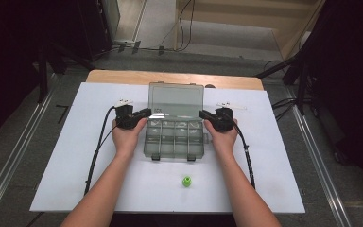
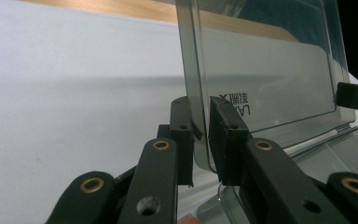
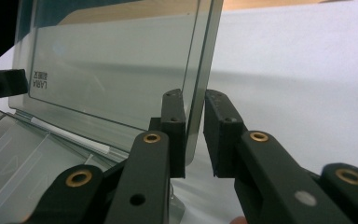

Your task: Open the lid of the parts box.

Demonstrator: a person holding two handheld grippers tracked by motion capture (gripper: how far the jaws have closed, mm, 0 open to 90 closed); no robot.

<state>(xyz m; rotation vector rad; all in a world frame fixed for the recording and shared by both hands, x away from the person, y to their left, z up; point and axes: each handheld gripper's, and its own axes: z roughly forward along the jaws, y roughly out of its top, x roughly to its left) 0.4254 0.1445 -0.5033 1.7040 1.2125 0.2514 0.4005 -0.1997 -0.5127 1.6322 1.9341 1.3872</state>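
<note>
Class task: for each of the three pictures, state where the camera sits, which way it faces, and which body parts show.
High view: above the table, looking forward and down; forearms, both hands.
Left gripper view: on the left gripper, facing along its jaws at the lid; no body part.
Right gripper view: on the right gripper; likewise.
Shared: the lid, seen from opposite edges.

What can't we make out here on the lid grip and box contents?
- Left gripper: the lid edge sits between the jaws; pad contact is unclear in the left gripper view.
- Right gripper: same, a slit shows beside the lid edge.
- Box compartments: too small in the high view to tell the contents.
- Green piece: too small to identify.
</note>
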